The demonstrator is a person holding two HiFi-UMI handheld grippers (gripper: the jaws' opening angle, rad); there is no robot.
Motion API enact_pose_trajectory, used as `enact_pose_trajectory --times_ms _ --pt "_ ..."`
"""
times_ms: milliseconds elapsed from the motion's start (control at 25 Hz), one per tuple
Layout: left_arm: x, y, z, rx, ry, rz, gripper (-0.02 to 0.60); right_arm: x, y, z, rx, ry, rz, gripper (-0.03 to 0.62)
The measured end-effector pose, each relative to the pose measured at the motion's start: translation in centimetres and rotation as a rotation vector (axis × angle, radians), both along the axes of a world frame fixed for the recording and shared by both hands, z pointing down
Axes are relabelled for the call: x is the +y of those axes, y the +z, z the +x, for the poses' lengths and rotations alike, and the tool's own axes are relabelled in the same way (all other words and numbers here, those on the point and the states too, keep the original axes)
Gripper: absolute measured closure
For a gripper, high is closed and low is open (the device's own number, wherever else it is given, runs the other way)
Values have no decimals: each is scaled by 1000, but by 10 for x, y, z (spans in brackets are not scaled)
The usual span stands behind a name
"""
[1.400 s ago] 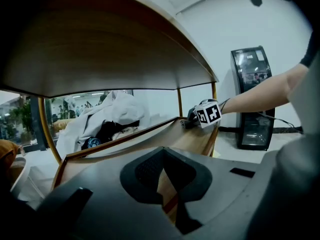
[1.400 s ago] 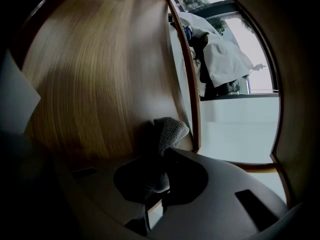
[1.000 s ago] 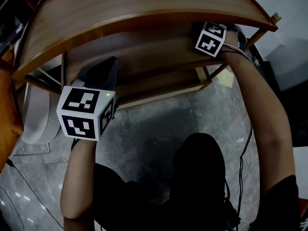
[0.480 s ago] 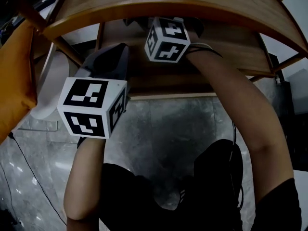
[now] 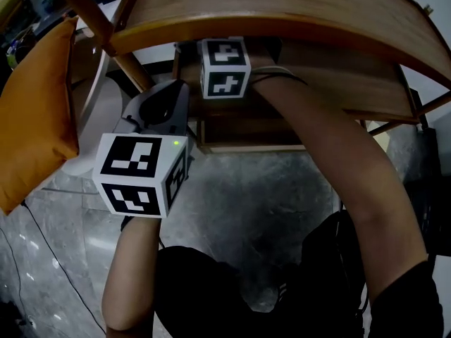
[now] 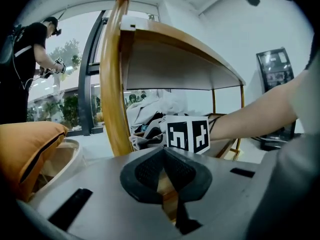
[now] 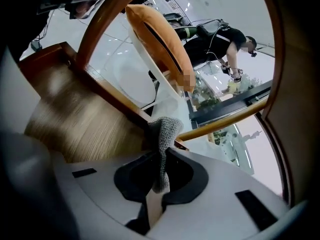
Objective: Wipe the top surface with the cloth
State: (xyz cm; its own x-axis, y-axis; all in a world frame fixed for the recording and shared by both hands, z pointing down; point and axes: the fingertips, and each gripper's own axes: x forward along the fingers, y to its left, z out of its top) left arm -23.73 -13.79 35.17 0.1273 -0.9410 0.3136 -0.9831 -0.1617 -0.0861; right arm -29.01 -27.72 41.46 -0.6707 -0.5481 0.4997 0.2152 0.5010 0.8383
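Observation:
A grey knitted cloth [image 7: 165, 131] is pinched in my right gripper [image 7: 161, 160], over the wooden lower shelf [image 7: 70, 119]. In the head view only that gripper's marker cube [image 5: 224, 67] shows, tucked under the curved wooden table top [image 5: 282, 5] at the shelf's left part; its jaws and the cloth are hidden there. My left gripper [image 6: 163, 154] is shut with nothing in it, held in front of the table's left leg [image 6: 112, 84], lower than the top. Its marker cube [image 5: 141, 174] sits near the table's front left.
An orange cushion [image 5: 35, 111] rests on a pale round chair [image 5: 95, 118] left of the table. A heap of light fabric [image 6: 150, 111] lies beyond the shelf. A person [image 6: 25, 59] stands far off at the left. Below is grey stone floor [image 5: 239, 196].
My right gripper has slid left along the lower shelf, from its right end to its left part. The head view has swung left, bringing the cushion in. The left gripper has hardly moved.

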Motion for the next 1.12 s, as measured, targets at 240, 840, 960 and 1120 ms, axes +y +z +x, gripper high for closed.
enact_pose_trajectory --times_ms 240,840,960,1120 --pt "-11 -5 7 11 7 35 571 -3 2 5 14 -4 29 563" --pt "-56 0 80 0 129 48 571 -70 17 174 158 211 16 563" --pt "-67 -2 101 -12 162 52 571 -84 21 216 211 260 -8 563" --pt "-82 -5 128 -18 197 47 571 -106 20 274 245 344 -43 563"
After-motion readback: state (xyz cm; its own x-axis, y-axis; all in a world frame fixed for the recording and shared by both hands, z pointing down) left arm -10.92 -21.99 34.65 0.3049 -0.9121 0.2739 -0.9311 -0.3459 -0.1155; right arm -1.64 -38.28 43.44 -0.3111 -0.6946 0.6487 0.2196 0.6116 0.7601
